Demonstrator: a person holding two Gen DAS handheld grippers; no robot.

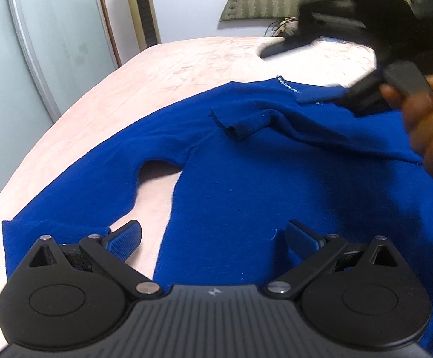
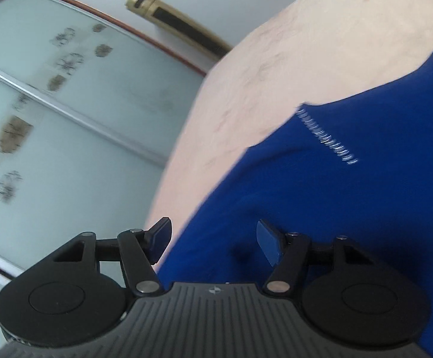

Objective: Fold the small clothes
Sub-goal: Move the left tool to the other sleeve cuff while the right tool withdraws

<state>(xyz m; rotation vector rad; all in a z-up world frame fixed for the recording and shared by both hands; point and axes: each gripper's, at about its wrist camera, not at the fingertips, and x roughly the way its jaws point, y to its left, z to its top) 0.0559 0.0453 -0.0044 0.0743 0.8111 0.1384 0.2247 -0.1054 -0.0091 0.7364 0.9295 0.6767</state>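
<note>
On the pale pink, mottled table (image 1: 168, 68), a blue knit garment (image 1: 246, 179) is spread flat, one sleeve reaching toward the near left edge; bare surface remains along the left and far edges. A short row of silvery beads (image 2: 327, 138) is stitched near the neckline. The left gripper (image 1: 213, 238) is held with fingers parted, nothing between them. The right gripper (image 2: 213, 240) is likewise released above the cloth. The hand (image 1: 431, 131) at the right margin is blurred and cut off.
</note>
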